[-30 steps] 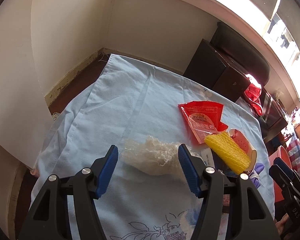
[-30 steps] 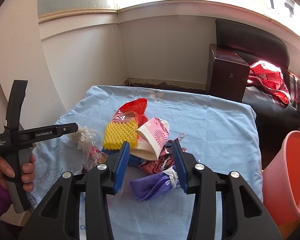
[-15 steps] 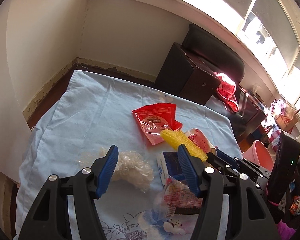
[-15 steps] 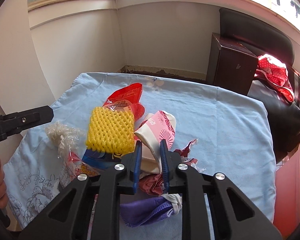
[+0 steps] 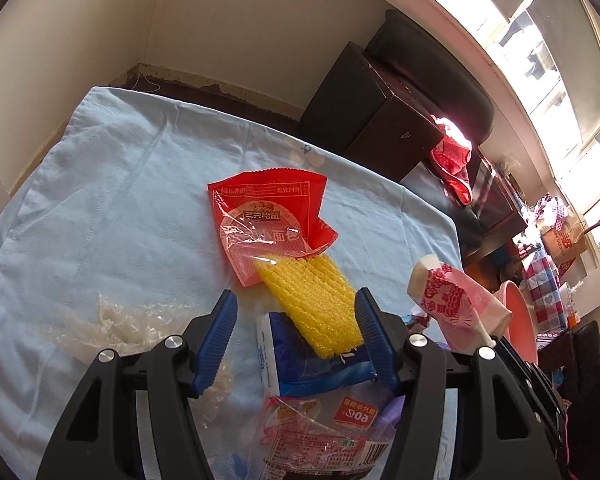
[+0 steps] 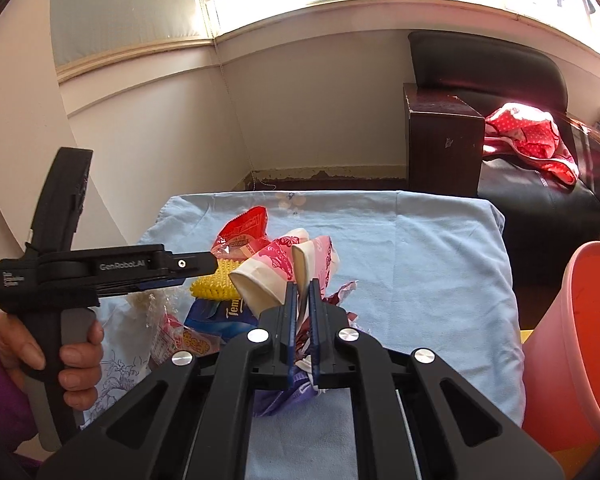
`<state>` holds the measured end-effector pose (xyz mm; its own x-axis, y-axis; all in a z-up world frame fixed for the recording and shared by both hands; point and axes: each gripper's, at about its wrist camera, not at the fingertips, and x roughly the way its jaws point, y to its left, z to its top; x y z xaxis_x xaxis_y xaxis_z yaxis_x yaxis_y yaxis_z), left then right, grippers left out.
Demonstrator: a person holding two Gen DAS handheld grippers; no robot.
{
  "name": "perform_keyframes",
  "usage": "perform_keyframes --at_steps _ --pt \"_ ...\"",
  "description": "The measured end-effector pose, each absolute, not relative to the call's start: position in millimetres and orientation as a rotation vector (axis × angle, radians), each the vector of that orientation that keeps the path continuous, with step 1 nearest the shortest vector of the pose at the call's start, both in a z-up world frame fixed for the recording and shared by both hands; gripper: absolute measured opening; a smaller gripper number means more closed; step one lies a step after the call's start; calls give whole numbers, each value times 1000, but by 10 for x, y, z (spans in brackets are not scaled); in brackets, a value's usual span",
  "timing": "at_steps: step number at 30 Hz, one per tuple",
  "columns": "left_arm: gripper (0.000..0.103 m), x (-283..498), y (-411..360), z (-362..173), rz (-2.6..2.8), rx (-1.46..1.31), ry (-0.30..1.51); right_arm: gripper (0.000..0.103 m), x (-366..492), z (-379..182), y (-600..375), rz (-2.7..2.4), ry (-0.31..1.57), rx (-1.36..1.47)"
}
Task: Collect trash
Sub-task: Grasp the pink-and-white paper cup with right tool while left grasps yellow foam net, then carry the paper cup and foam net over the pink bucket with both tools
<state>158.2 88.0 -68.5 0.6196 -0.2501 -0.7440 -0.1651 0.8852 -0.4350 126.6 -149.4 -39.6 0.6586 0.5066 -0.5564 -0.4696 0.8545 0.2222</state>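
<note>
The cup (image 6: pixel 276 276) is pinched only by its thin rim, so it could slip free or crumple on the way to the bin (image 6: pixel 580 320) at 3 o'clock (paper gives easily). The right gripper (image 6: pixel 300 292) is clenched on that rim, the cup lifted above the pile. The left gripper (image 5: pixel 292 320) stands wide, empty, straddling the yellow net (image 5: pixel 312 300) at 12 o'clock.
</note>
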Motion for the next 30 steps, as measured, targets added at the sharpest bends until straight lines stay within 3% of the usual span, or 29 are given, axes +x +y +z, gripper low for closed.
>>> perform_keyframes --at_steps 3,8,9,30 --pt "46 1695 845 -736 -66 -507 934 6 1226 -318 -1580 555 624 79" --pt "12 1751 721 -755 -83 -454 938 6 1164 -254 -1677 537 596 83" --pt "10 1730 691 -742 -83 -436 929 6 1155 -252 -1696 534 595 85" --pt "8 977 81 175 -142 -251 578 6 772 -79 -2187 410 504 130"
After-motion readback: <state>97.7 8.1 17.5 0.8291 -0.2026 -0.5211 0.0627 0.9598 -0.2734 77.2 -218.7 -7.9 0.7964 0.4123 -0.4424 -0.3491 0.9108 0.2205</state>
